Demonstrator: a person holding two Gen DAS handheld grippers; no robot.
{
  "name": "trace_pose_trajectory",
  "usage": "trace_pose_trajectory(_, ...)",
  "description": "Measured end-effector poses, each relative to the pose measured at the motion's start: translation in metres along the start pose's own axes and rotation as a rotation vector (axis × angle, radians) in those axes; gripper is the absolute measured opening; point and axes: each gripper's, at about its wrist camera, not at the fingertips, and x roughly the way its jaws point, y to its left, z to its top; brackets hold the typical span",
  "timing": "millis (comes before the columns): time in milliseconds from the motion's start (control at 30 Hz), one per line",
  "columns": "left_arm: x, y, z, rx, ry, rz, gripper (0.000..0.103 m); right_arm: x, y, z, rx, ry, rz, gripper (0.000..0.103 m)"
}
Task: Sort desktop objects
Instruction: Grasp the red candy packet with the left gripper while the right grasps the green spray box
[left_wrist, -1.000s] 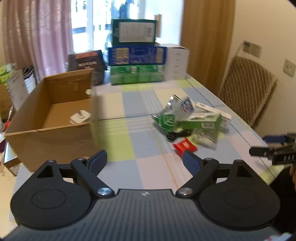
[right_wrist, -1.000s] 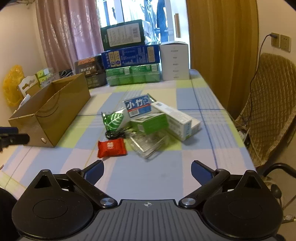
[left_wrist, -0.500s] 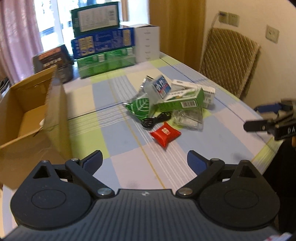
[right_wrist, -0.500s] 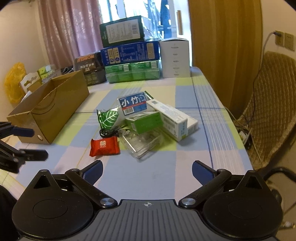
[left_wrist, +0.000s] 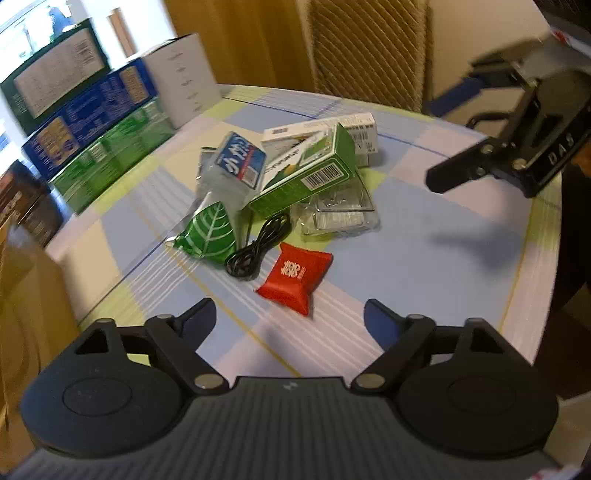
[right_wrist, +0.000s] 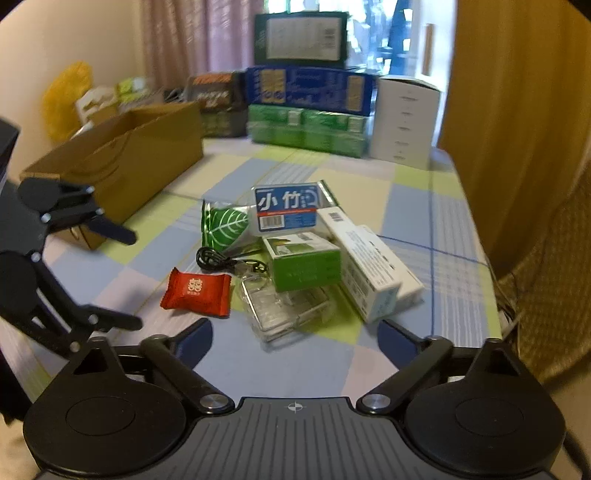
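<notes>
Your left gripper (left_wrist: 290, 319) and right gripper (right_wrist: 295, 338) are both spread wide, holding nothing, above the near tabletop (right_wrist: 410, 199). The red packet (right_wrist: 197, 288) lies just ahead, nearest you, beside the black cable (right_wrist: 218, 258). The rest of the pile sits behind it. Cardboard box (right_wrist: 122, 162) at far left.

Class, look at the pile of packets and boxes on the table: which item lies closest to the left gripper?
The red packet lies closest, alone at the pile's near edge, facing the open left gripper. The green leaf packet and green box sit farther back.
</notes>
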Motion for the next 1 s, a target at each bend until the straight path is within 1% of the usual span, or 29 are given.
trace_pose_trajectory(133,0.018,0.005,0.009,0.044,0.026,-0.026,0.076,0.019,-0.002,0.013,-0.086,0.009,0.007,0.084)
trace_pose_trajectory(267,0.034,0.007,0.017,0.097,0.052,-0.044,0.066,0.038,-0.004,0.03,-0.174,0.015,0.011,0.08)
trace_pose_trajectory(333,0.04,0.009,0.018,0.112,0.059,-0.055,0.063,0.047,-0.005,0.036,-0.198,0.021,0.017,0.077)
trace_pose_trajectory(400,0.046,0.012,0.02,0.119,0.068,-0.065,0.062,0.057,-0.006,0.041,-0.215,0.038,0.022,0.074)
trace_pose_trajectory(533,0.054,0.017,0.021,0.112,0.078,-0.082,0.058,0.075,-0.012,0.046,-0.2,0.08,0.039,0.068)
trace_pose_trajectory(600,0.056,0.019,0.02,0.112,0.085,-0.093,0.053,0.08,-0.011,0.048,-0.202,0.09,0.043,0.067)
trace_pose_trajectory(667,0.059,0.02,0.019,0.109,0.089,-0.101,0.05,0.083,-0.01,0.048,-0.201,0.096,0.042,0.065)
trace_pose_trajectory(700,0.06,0.021,0.019,0.107,0.09,-0.106,0.05,0.084,-0.01,0.048,-0.199,0.098,0.043,0.059)
trace_pose_trajectory(733,0.06,0.02,0.019,0.105,0.089,-0.109,0.046,0.084,-0.009,0.048,-0.194,0.099,0.044,0.055)
trace_pose_trajectory(767,0.061,0.02,0.019,0.103,0.09,-0.112,0.042,0.085,-0.01,0.049,-0.186,0.098,0.044,0.055)
trace_pose_trajectory(867,0.061,0.019,0.019,0.09,0.085,-0.115,0.037,0.081,-0.009,0.048,-0.163,0.089,0.045,0.053)
trace_pose_trajectory(1000,0.058,0.018,0.017,0.059,0.09,-0.121,0.034,0.067,-0.007,0.046,-0.13,0.076,0.033,0.053)
